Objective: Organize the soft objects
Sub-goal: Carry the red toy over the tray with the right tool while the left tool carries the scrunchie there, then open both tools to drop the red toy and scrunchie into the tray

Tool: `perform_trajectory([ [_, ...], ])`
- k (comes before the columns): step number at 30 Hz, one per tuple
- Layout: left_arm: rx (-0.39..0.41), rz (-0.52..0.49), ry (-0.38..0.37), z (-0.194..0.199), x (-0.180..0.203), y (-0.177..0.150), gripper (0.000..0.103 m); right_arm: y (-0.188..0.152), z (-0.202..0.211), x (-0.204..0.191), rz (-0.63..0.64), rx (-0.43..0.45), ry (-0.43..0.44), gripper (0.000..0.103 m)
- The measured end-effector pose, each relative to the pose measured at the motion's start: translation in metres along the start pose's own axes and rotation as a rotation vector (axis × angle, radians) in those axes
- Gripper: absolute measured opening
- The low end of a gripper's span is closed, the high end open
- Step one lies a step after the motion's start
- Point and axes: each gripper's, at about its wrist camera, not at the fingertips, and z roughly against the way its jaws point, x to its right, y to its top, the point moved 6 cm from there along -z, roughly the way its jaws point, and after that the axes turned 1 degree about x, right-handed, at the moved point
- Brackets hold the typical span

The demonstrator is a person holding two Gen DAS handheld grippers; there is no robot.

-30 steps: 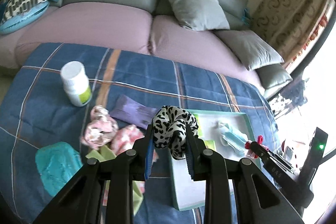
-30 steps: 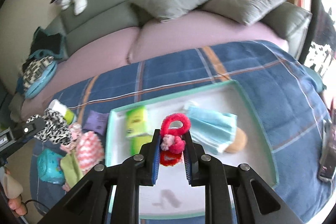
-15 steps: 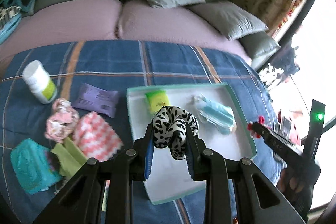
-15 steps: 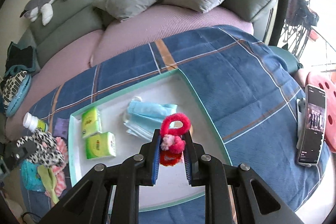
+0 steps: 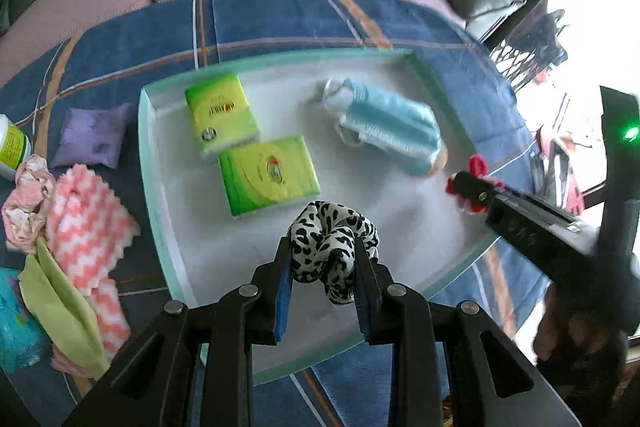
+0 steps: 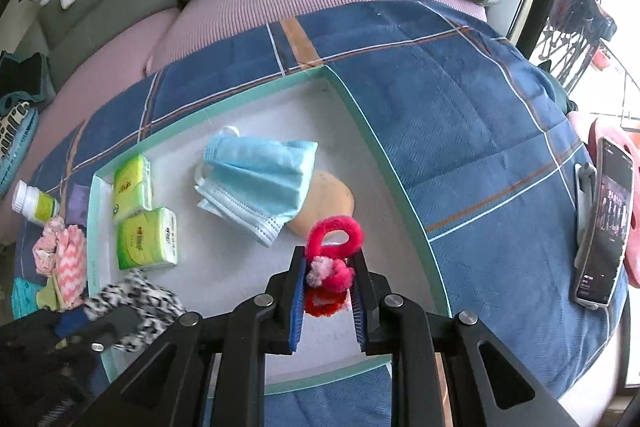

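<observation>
My left gripper (image 5: 322, 259) is shut on a black-and-white leopard scrunchie (image 5: 332, 239) and holds it above the near part of the white tray with a teal rim (image 5: 154, 195). My right gripper (image 6: 328, 277) is shut on a red and pink fuzzy scrunchie (image 6: 334, 247) above the same tray (image 6: 400, 183). The tray holds two green tissue packs (image 5: 240, 143), a blue face mask (image 5: 386, 129) and a tan pad (image 6: 330, 201) under the mask. The right gripper shows in the left wrist view (image 5: 472, 183), and the leopard scrunchie shows in the right wrist view (image 6: 136, 301).
Left of the tray on the blue plaid blanket lie a pink zigzag cloth (image 5: 86, 219), a crumpled pink cloth (image 5: 24, 199), a green cloth (image 5: 60, 303), a teal pack (image 5: 14, 327), a purple pouch (image 5: 94, 135) and a white bottle (image 5: 10, 147). A phone (image 6: 604, 223) stands at the right.
Both grippers have moved in over the tray and lower, each still holding its scrunchie. The left one came from the cloth pile on the left to the tray's near side.
</observation>
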Motion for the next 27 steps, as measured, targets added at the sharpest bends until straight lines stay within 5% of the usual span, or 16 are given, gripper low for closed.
perform_trajectory([
  [13,0.017,0.02,0.037,0.009,-0.011,0.002,0.043,0.003,0.008,-0.003,0.006,0.02,-0.011,0.022],
  [16,0.026,0.026,0.041,0.012,-0.014,0.004,0.053,0.004,0.01,-0.004,0.004,0.023,-0.014,0.026],
  [20,0.043,0.05,0.05,0.018,-0.022,0.006,0.054,0.005,0.012,-0.004,0.005,0.034,-0.02,0.043],
  [27,0.066,0.091,0.078,0.027,-0.039,0.01,0.055,0.007,0.015,-0.006,0.015,0.048,-0.018,0.046],
])
